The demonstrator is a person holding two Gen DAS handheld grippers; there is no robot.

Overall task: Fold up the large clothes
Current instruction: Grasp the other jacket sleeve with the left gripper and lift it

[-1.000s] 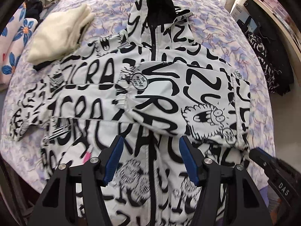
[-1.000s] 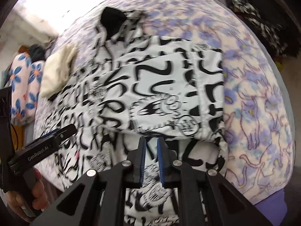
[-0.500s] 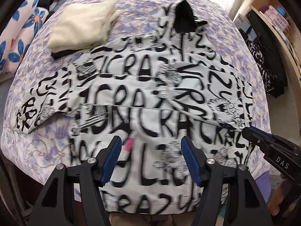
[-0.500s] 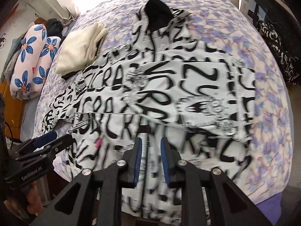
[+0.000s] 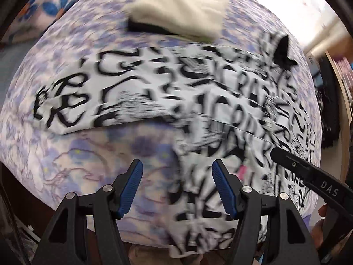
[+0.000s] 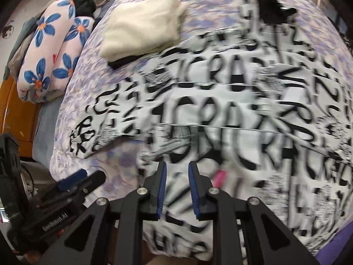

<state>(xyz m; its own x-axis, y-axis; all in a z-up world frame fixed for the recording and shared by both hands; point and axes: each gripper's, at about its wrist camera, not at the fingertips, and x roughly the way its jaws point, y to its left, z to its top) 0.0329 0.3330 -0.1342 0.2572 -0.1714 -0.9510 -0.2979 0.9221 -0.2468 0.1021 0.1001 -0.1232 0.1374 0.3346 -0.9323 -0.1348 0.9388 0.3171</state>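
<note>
Our left tool point(image 5: 177, 185) hangs spread over the bed point(image 5: 92, 154); our right tool point(image 6: 175, 184), slightly parted and just widened, holds nothing above the jacket point(image 6: 231, 114).

Bed: covered by a lilac-and-cream sheet point(image 5: 72, 154) with a faint line-drawn print, filling most of both views.
Jacket: a white jacket with black lettering point(image 6: 231, 114) lies spread flat across the sheet, one sleeve point(image 5: 72, 101) stretched out to the side, its black-lined hood point(image 6: 268, 6) towards the far end.
Folded pile: a cream garment point(image 6: 143, 22) on something black, beside the jacket's shoulder; whether they touch cannot be told.
Pillows: pink with blue flowers point(image 6: 50, 50), at the bed's far corner.
</note>
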